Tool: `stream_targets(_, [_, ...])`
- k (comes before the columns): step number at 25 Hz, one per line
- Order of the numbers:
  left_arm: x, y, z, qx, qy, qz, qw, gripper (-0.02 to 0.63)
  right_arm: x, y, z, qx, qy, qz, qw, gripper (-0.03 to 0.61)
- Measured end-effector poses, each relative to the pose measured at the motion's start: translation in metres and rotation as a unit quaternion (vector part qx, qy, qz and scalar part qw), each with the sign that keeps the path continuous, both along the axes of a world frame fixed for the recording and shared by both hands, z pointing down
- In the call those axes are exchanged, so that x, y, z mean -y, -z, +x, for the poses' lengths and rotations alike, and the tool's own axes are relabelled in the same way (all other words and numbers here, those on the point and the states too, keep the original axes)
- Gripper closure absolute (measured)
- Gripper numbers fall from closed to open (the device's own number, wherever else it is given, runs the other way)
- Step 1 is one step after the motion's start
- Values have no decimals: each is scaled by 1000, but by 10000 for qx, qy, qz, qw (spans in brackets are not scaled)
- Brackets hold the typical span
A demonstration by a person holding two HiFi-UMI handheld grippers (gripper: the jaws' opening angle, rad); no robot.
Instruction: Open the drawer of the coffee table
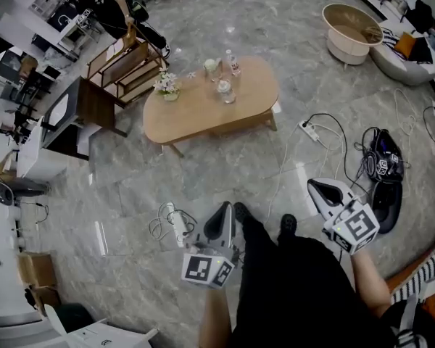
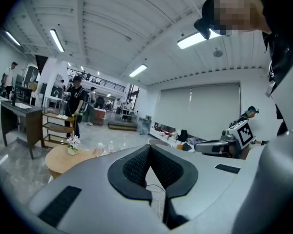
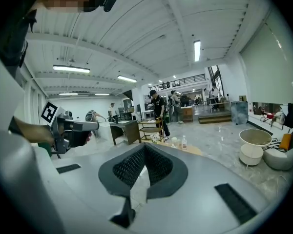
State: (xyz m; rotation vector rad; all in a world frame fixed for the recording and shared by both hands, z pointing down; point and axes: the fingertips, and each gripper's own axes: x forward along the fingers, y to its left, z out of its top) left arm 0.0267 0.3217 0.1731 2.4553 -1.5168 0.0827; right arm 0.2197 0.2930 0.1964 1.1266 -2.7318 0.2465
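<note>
The oval wooden coffee table (image 1: 203, 111) stands on the grey floor a few steps ahead of me, carrying a small flower pot (image 1: 167, 85), a bottle (image 1: 232, 62) and cups. From here I cannot make out its drawer. My left gripper (image 1: 224, 210) is held low in front of my legs, shut and empty. My right gripper (image 1: 314, 185) hovers at the right, also shut with nothing in it. The table (image 2: 63, 160) shows far off at the lower left of the left gripper (image 2: 149, 147) view. Beyond the right gripper (image 3: 144, 145), its top (image 3: 198, 150) peeks out.
Power strips with cables lie on the floor (image 1: 175, 225) (image 1: 312, 130) between me and the table. A wooden shelf rack (image 1: 127, 64) and a dark desk (image 1: 76, 111) stand left of it, with a person (image 1: 105, 6) beside them. A beige round tub (image 1: 351, 31) sits at the far right.
</note>
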Motion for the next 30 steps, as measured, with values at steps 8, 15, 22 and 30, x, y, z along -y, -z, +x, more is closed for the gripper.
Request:
stream_targets(8, [-3, -5, -5, 119, 91, -78, 9999, 601, 4, 2, -7, 62, 67, 93, 9999, 566])
stream_targets(15, [22, -13, -28, 87, 15, -125, 9999, 601, 22, -10, -29, -98, -52, -375, 9992, 566])
stream_targets(22, [97, -29, -59, -96, -295, -217, 9993, 601, 72, -17, -65, -138, -110, -319, 9993, 566])
stream_targets(30, [202, -46, -97, 204, -1206, -300, 9920, 601, 162, -28, -135, -330, -403, -933, 9943, 566])
